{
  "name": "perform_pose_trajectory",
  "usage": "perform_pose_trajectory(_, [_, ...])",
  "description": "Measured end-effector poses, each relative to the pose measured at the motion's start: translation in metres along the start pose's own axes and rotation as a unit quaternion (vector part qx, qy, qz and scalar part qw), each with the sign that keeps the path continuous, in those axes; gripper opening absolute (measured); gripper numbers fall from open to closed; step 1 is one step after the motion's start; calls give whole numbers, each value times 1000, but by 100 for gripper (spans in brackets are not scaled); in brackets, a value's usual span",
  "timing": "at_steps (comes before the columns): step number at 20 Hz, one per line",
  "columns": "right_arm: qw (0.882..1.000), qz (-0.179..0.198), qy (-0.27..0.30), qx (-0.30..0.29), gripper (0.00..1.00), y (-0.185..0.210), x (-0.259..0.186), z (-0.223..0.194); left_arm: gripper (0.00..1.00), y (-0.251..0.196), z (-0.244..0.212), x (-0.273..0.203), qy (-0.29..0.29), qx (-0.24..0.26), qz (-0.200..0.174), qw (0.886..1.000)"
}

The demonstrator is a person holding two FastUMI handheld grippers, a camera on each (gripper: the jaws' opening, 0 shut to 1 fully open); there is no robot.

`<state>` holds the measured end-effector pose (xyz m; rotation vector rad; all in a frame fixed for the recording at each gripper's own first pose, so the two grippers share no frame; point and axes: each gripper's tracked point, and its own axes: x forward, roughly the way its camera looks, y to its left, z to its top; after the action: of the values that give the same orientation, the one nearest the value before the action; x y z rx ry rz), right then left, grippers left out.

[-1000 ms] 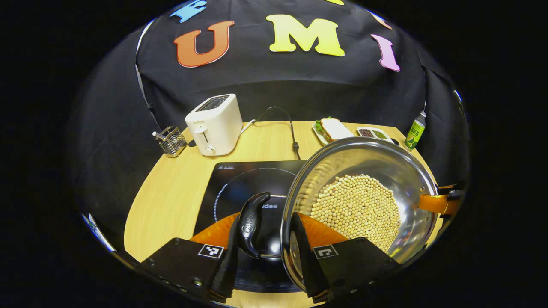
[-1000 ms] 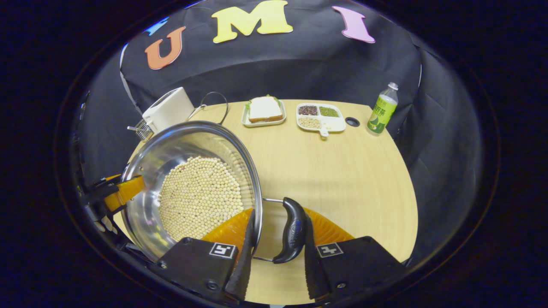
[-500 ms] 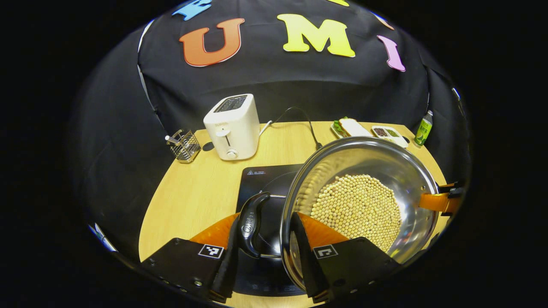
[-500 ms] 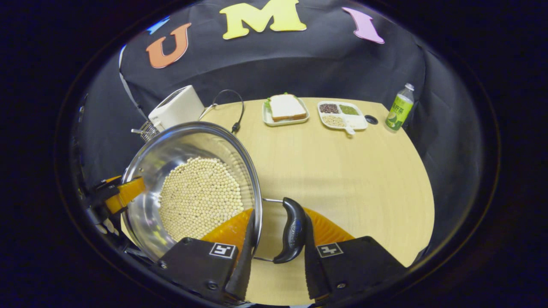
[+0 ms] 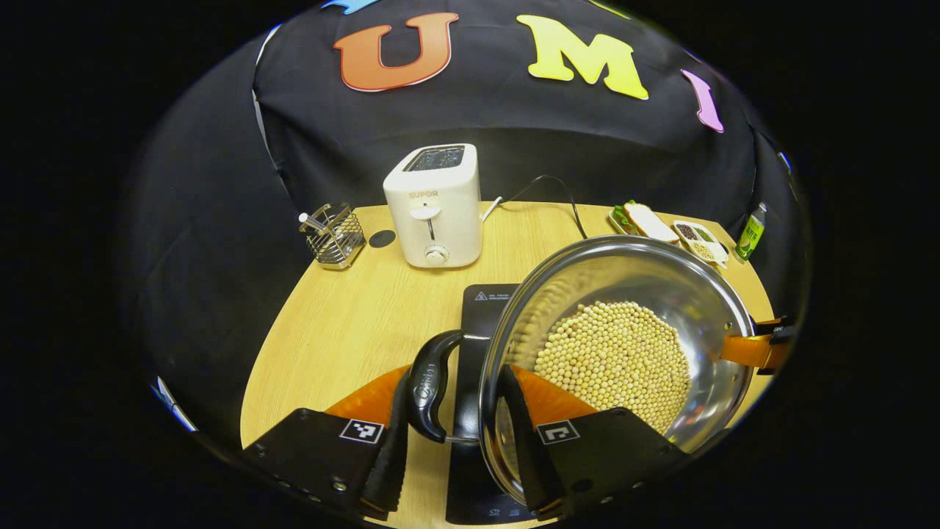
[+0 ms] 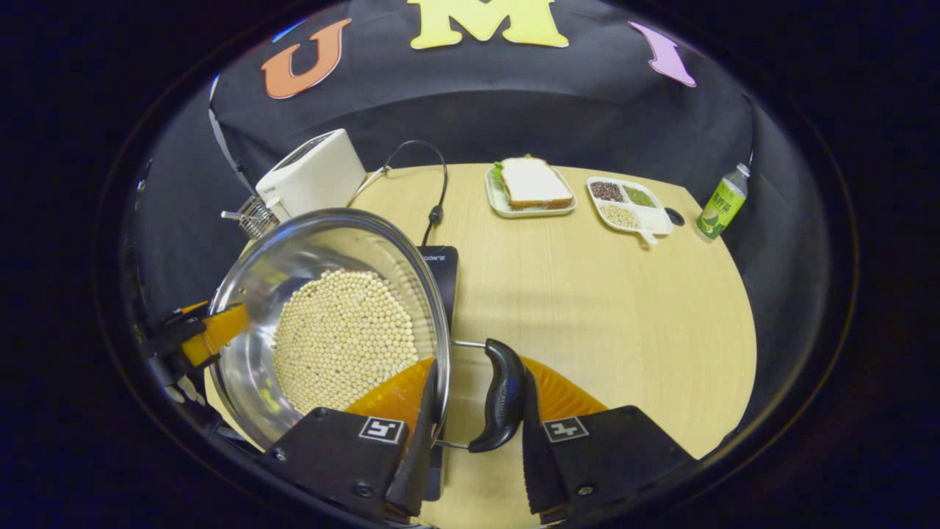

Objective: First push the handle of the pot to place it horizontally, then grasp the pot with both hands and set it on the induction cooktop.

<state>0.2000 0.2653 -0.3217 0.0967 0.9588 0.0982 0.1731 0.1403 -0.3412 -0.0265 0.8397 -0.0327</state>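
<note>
L gripper: closed on the pot's near side handle, one finger outside the black grip, the other inside the pot wall, so rim + handle are pinched between them. R gripper: same clamp on the opposite side handle, both fingers pressing. In the right gripper view the L gripper shows at 9 o'clock on the far rim; in the left gripper view the R one shows at 3 o'clock.

Pot: stainless, open top, held between both grippers, bottom covered w/ soybeans. Sits over the right part of the induction cooktop; can't tell if base is touching the glass or off it. Cooktop's black slab runs from 12 to 6 o'clock under the pot's left edge in the left gripper view; in the right gripper view a strip shows past the rim.

Table, wood. Back edge, left gripper view: wire utensil rack at 10 o'clock, white toaster at 11, its cord trailing toward the cooktop. Right gripper view: sandwich on a tray at 12, divided dish of beans at 1, green drink bottle at 2, near the table edge.
</note>
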Motion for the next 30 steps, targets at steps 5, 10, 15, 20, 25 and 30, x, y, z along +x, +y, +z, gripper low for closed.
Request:
perform_pose_trajectory(5, [1000,-3,8,7,52,2,8,2,61,3,0,12,-2,5,-4,1000])
perform_pose_trajectory(10, [1000,-5,1,-8,55,1,8,2,61,3,-3,14,-9,12,-10,1000])
perform_pose_trajectory(15, [1000,0,-7,-16,61,-1,8,4,70,5,-5,15,-11,21,-6,1000])
perform_pose_trajectory(20, [997,-9,-68,-29,87,-12,-3,14,96,21,6,4,-52,15,22,998])
perform_pose_trajectory(25, [996,6,-84,-33,91,-15,-15,16,97,29,17,-20,-89,37,45,994])
perform_pose_trajectory(30, [993,3,-111,-49,88,-22,-41,21,97,29,31,-52,-121,53,70,989])
